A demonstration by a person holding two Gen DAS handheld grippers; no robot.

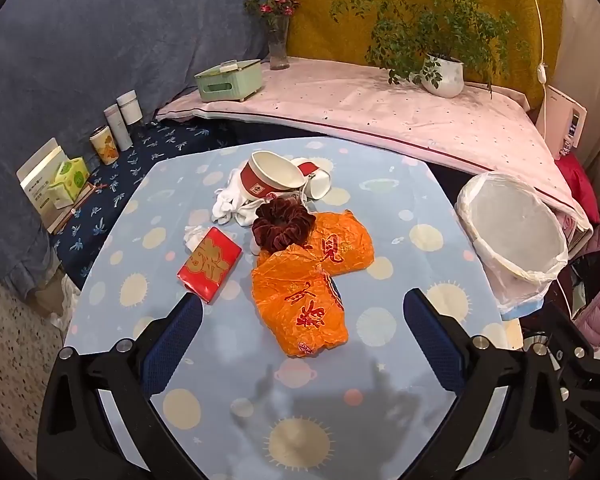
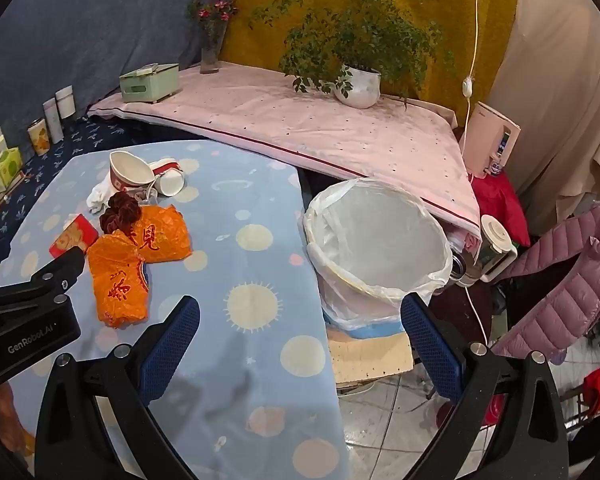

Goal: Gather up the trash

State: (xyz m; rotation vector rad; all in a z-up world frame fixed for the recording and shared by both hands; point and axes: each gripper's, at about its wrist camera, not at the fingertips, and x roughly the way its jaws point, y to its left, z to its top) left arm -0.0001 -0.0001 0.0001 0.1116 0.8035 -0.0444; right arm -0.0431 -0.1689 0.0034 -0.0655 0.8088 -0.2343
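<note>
starting out, by the look of it; left gripper and right gripper both jaws apart, empty; orange bags, paper bowls on table; bin beside table looks empty

Setting: you are in a lived-in home, a bedroom or sitting corner. Evidence: a pink quilt spread on a raised surface; a potted plant and a vase of flowers upon it; a green tissue box; a pink down jacket draped at your right; a table with a patterned cloth; a lined waste bin beside it.
</note>
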